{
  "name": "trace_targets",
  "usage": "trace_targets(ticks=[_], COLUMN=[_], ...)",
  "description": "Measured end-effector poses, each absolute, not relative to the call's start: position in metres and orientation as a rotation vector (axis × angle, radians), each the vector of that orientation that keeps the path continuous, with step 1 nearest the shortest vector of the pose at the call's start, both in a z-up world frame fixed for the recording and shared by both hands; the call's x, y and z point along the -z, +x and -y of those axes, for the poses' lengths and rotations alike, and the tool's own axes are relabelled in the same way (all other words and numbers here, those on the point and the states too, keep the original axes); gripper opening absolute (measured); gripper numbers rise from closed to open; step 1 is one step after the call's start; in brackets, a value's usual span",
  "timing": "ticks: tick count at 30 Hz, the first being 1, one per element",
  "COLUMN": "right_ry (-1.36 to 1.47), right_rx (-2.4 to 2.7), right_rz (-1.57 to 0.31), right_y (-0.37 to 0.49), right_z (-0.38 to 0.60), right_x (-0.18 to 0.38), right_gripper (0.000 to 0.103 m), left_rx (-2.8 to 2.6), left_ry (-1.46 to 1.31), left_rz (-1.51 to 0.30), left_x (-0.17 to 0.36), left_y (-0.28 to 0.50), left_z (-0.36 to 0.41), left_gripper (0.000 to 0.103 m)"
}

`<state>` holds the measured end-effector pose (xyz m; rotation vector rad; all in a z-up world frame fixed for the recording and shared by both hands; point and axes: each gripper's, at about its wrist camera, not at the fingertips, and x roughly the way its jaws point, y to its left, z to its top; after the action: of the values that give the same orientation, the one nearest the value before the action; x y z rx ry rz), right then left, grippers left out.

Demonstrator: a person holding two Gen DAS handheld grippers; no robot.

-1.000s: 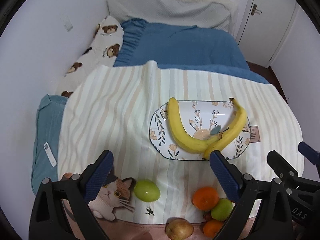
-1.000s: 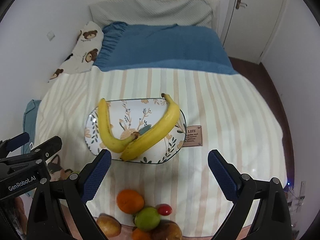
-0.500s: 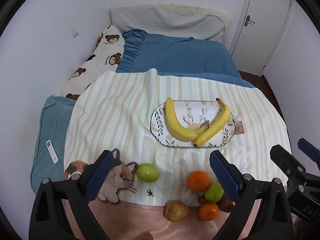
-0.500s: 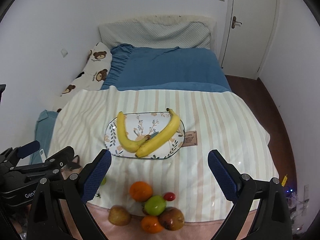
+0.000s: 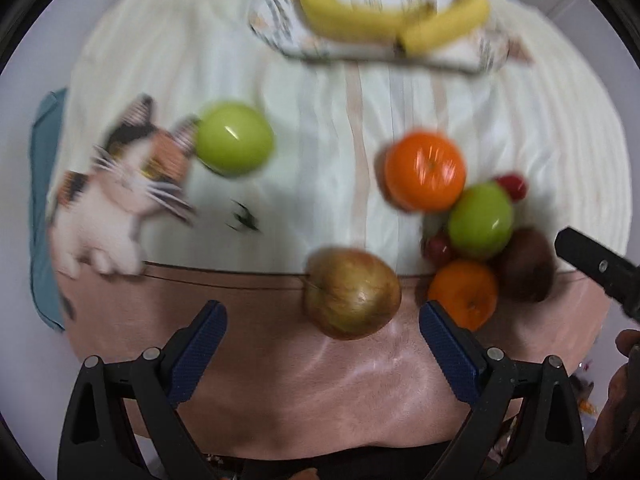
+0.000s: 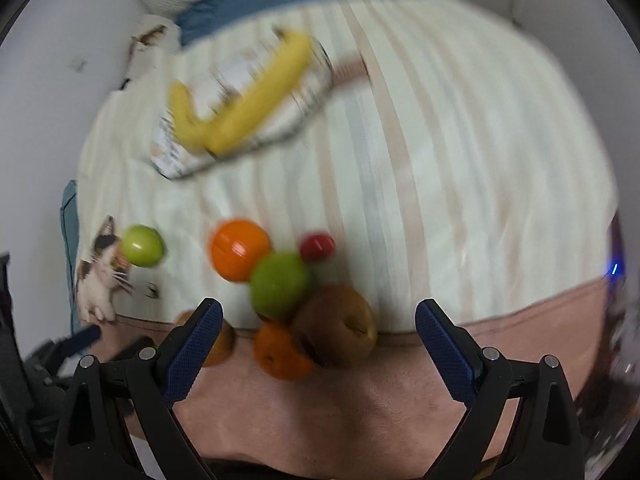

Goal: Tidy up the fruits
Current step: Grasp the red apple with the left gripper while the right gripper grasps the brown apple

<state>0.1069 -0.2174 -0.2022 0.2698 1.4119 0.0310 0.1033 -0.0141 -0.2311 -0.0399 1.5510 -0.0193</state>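
A: Where are the grippers?

B: The left gripper point(image 5: 322, 338) is spread wide and empty, as is the right gripper point(image 6: 318, 334). Both have dropped low over the near edge of the bed point(image 6: 460, 152) within the last second.

A: And the fruit?

B: A brownish apple point(image 5: 352, 294) lies just ahead of the left one; a pile with an orange point(image 6: 240, 250) and green apple point(image 6: 280, 286) sits before the right. Two bananas point(image 5: 384, 16) already rest on the plate point(image 5: 276, 20). A pick looks imminent.

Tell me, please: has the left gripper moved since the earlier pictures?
Yes. The left gripper has come down and closer to the near fruit: the reddish apple now sits large just ahead of its open jaws, and the plate lies at the top edge.
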Motion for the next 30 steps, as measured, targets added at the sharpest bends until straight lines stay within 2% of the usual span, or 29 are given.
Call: trace_targets(ticks=[6, 7, 8, 9, 10, 13, 14, 18, 25, 30], right_ry=[0.399, 0.409, 0.415, 0.419, 0.421, 0.393, 0.374, 0.346, 0.048, 0.057], right_rx=[-0.040, -0.042, -0.042, -0.045, -0.045, -0.033, -0.027, -0.034, 0.002, 0.016], right_rz=[-1.485, -1.497, -1.506, -1.510, -1.504, -1.499, -1.499, -1.517, -1.501, -1.496], right_y=[0.105, 0.105, 0.107, 0.106, 0.106, 0.105, 0.105, 0.100, 0.079, 0.080], right_z=[0.227, 0.227, 0.225, 0.225, 0.224, 0.225, 0.225, 0.230, 0.216, 0.220], right_x=[0.253, 0.260, 0.265, 0.268, 0.269, 0.266, 0.265, 0.261, 0.241, 0.256], right_gripper=[0.094, 0.093, 0.090, 0.088, 0.088, 0.078, 0.069, 0.069, 0.069, 0.069], left_rx=[0.049, 0.053, 0.055, 0.057, 0.048, 0.027, 0.019, -0.013, -0.056, -0.056], left_ry=[0.011, 0.011, 0.015, 0.014, 0.010, 0.015, 0.022, 0.014, -0.009, -0.010], left_rz=[-1.656, -1.655, -1.649, -1.646, -1.638, -1.600, -1.594, -1.597, -1.611, -1.617], left_x=[0.284, 0.287, 0.289, 0.290, 0.290, 0.285, 0.283, 0.275, 0.277, 0.287], left_y=[0.108, 0.109, 0.108, 0.108, 0.108, 0.105, 0.103, 0.095, 0.088, 0.090], left_z=[0.038, 0.040, 0.042, 0.043, 0.043, 0.046, 0.045, 0.032, 0.010, 0.012], left_gripper=[0.097, 0.088, 0.070, 0.068, 0.068, 0.068, 0.068, 0.068, 0.068, 0.069])
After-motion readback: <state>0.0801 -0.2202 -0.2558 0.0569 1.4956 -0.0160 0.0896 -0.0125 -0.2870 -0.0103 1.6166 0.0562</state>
